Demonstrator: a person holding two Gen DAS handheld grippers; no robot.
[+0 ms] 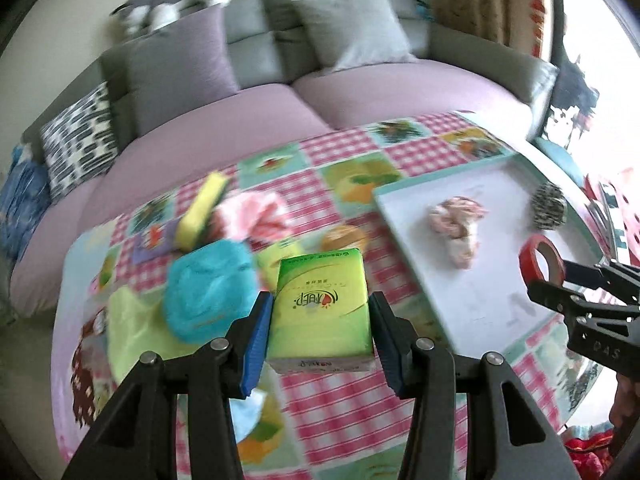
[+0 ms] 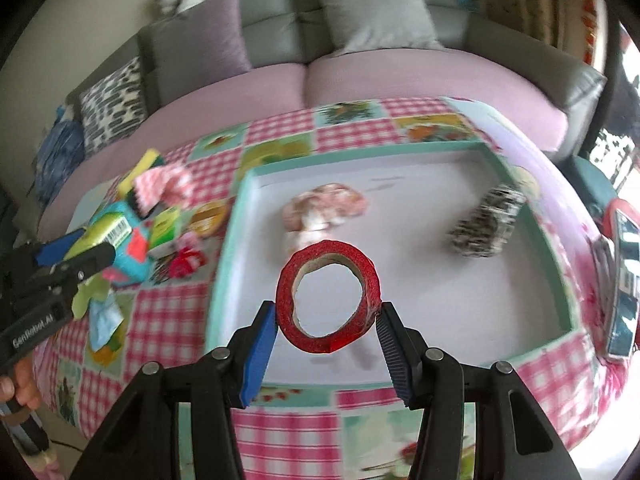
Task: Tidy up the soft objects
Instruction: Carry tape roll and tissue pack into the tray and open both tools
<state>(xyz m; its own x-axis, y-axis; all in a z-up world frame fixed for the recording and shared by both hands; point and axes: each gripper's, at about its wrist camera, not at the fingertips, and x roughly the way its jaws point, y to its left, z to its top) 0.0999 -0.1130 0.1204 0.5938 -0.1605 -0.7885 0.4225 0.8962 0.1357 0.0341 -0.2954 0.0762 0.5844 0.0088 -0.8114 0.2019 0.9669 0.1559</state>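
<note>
My left gripper (image 1: 320, 316) is shut on a green tissue pack (image 1: 320, 312) and holds it above the table; it also shows in the right wrist view (image 2: 76, 256). My right gripper (image 2: 326, 316) is shut on a red tape roll (image 2: 327, 296) over the near part of the white tray (image 2: 440, 280); the roll also shows in the left wrist view (image 1: 540, 260). In the tray (image 1: 500, 184) lie a pink crumpled cloth (image 2: 324, 208) and a black-and-white rolled cloth (image 2: 486, 220). A blue towel (image 1: 212, 292), a yellow sponge (image 1: 202, 212) and a pink cloth (image 1: 256, 216) lie left of the tray.
The table wears a pink checked patchwork cloth (image 2: 168, 320). Behind it stands a sofa with purple seats (image 1: 360, 92) and cushions (image 1: 348, 28). A patterned pillow (image 1: 78, 140) lies at the sofa's left end. A boxy object (image 2: 622, 280) stands at the table's right edge.
</note>
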